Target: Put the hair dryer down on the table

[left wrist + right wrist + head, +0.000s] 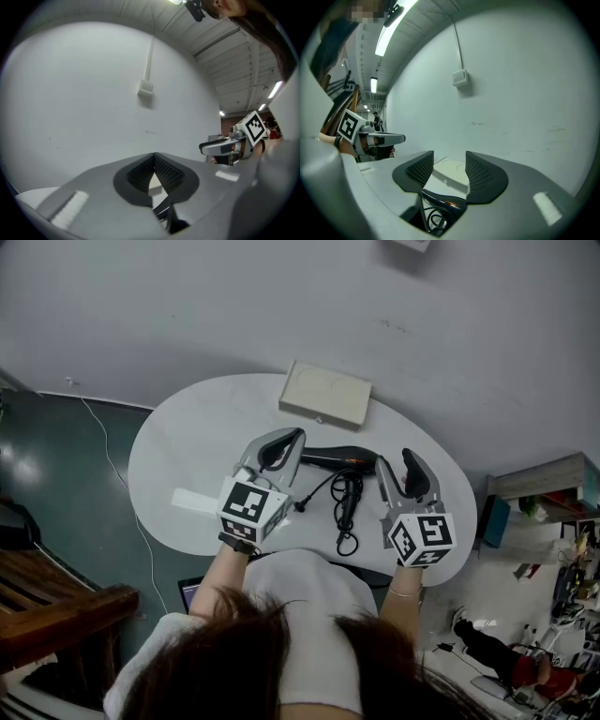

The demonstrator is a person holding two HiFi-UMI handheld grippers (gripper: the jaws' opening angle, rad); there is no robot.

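The black hair dryer [330, 459] lies on the white oval table [183, 451], its handle and coiled cord [347, 521] pointing toward me. It rests between my two grippers, and neither one touches it. My left gripper [284, 440] hovers just left of the dryer's barrel; its jaws meet at the tips [153, 156] with nothing in them. Right of the handle, my right gripper [397, 465] stands open and its pads [423, 169] are apart and empty. In the right gripper view the dryer [444, 202] shows low between the jaws, beyond them.
A flat cream box [326, 395] sits at the table's far edge, also visible as the box [451, 171] past the right jaws. A pale strip [193, 501] lies on the table's left side. A white wall rises behind; a wooden bench [56, 601] stands on the floor at left.
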